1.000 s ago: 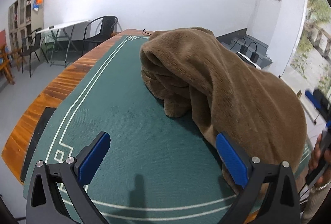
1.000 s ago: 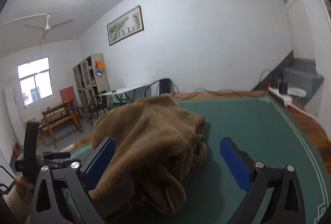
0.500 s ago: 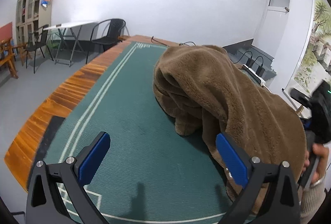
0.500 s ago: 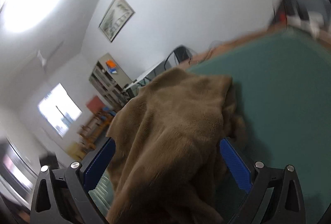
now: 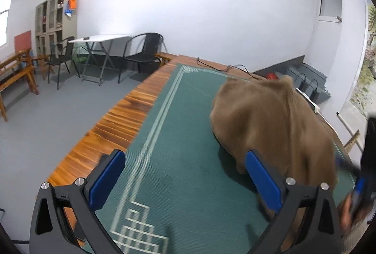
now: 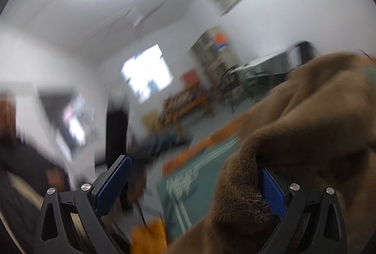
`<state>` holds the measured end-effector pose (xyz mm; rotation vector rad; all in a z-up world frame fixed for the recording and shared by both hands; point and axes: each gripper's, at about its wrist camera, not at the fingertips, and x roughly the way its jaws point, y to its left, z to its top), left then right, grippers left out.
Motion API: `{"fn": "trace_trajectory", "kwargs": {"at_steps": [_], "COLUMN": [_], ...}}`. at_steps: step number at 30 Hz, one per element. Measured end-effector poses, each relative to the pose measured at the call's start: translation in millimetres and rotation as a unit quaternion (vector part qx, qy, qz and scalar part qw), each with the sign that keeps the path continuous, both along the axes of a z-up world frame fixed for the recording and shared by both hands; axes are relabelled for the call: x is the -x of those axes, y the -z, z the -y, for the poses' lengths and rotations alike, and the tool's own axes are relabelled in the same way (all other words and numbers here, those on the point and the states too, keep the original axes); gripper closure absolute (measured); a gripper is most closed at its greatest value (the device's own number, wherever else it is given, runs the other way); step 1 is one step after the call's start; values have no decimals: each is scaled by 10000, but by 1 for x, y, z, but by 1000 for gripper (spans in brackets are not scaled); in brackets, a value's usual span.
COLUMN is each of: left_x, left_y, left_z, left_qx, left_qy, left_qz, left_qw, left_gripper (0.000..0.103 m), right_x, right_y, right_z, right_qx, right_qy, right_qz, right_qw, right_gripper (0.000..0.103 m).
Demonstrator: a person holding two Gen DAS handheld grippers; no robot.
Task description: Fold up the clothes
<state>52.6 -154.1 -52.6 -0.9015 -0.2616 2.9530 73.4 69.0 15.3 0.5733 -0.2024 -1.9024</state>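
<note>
Garment: a brown fleece garment (image 5: pixel 275 122) lies heaped on the right half of the green table mat (image 5: pixel 178 136), bunched and unfolded.
Left tongs: the left gripper (image 5: pixel 185 178) hangs over the mat with its jaws spread wide and nothing between them; its right blue pad sits just beside the fleece.
Right tongs: the right gripper (image 6: pixel 195 183) is also spread wide, gripping nothing; fleece (image 6: pixel 305 132) drapes against its right pad. View heavily blurred.
Table: wooden edge (image 5: pixel 117 122) borders the mat.
Room: black chair (image 5: pixel 143 52) near the wall.
</note>
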Motion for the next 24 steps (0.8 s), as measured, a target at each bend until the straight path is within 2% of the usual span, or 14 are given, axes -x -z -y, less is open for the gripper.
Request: {"fn": "trace_trajectory", "kwargs": {"at_steps": [2,4,6,10,13,15,18,20,24], "left_x": [-1,-3,-5,-7,-5,-3,7,15,21], "left_y": [-8,-16,-24,-31,-28,-21,-8,-1,4], "left_z": [1,2,-11,-59,-103,-129,-154,-163,-163], "left_qx": [22,45,270,855,1388,1742,2063,2144,2009], "left_qy": [76,151,373,1083,1618,1828,1864,1816,1808], "left_qz": [-39,-79,-145,-171,-116,-94,98,266,428], "left_qw": [10000,9998,9988,9903,9769,9675,9605,9593,9618], "left_gripper": [0,0,0,0,0,0,0,1,0], "right_x": [-21,-34,-46,-50,-50,-54,-61,-65,-72], "right_y": [12,23,30,39,49,55,59,60,63], "right_z": [23,37,44,38,38,32,23,17,8], "right_qx": [-425,-726,-939,-748,-616,-569,-499,-459,-435], "right_qy": [-303,-375,-348,-239,-146,-59,30,83,204], "right_qz": [-248,-359,-502,-419,-292,-219,-176,-169,-190], "right_qw": [9983,9960,9937,9960,9976,9981,9986,9988,9987], "right_gripper": [1,1,1,1,1,1,0,0,0]}}
